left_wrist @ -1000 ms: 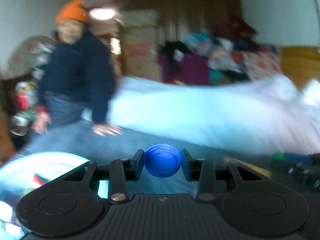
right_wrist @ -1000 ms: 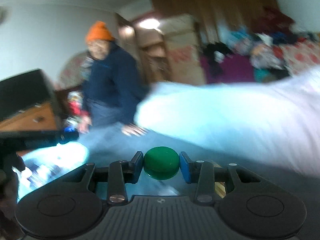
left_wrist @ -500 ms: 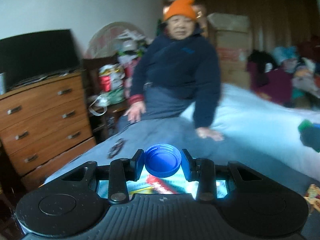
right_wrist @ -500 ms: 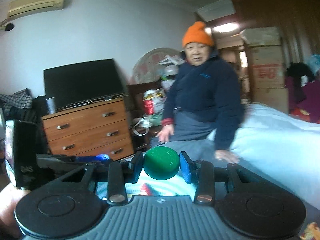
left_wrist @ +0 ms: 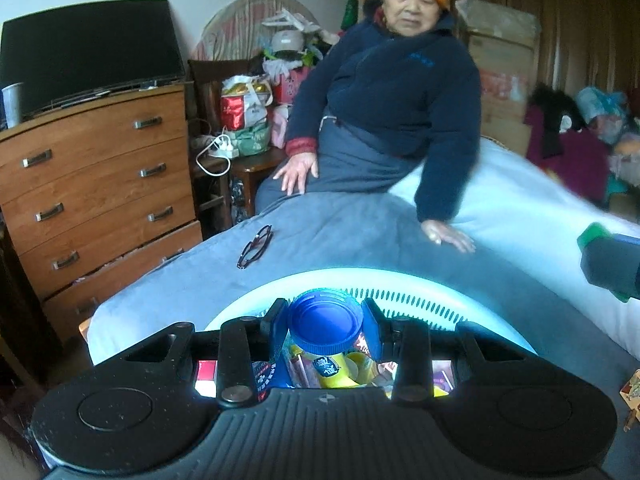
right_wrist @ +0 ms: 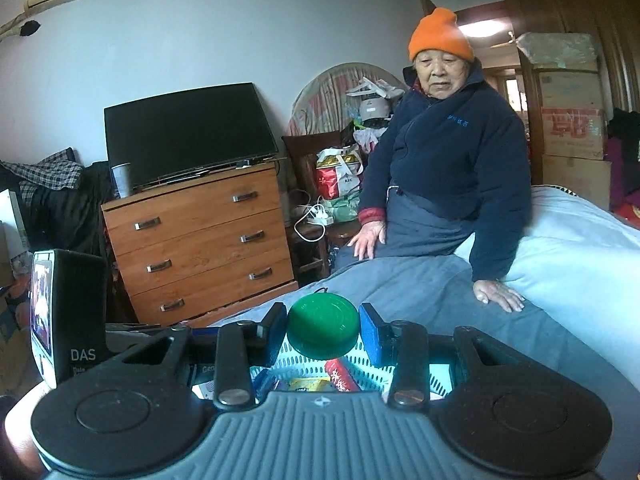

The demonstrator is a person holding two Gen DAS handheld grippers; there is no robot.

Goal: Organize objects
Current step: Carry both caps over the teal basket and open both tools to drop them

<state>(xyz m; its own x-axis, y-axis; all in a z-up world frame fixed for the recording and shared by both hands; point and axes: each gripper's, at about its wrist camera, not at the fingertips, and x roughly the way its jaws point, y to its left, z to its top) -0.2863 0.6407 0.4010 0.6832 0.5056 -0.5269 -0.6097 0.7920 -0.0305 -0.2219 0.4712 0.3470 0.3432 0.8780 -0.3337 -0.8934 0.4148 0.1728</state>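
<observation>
A blue bottle cap [left_wrist: 325, 319] is being gripped by the left gripper [left_wrist: 325, 322] at lower centre, over a white basket [left_wrist: 404, 300]; a green cap [right_wrist: 322, 327] is being clenched by the right gripper [right_wrist: 323, 330].

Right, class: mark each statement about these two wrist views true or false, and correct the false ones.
1. The left gripper holds a blue cap. True.
2. The right gripper is empty. False: it holds a green cap.
3. Glasses lie on the grey blanket. True.
4. The TV stands on the floor. False: it is on the dresser.
5. The basket is empty. False: it holds packets.
</observation>
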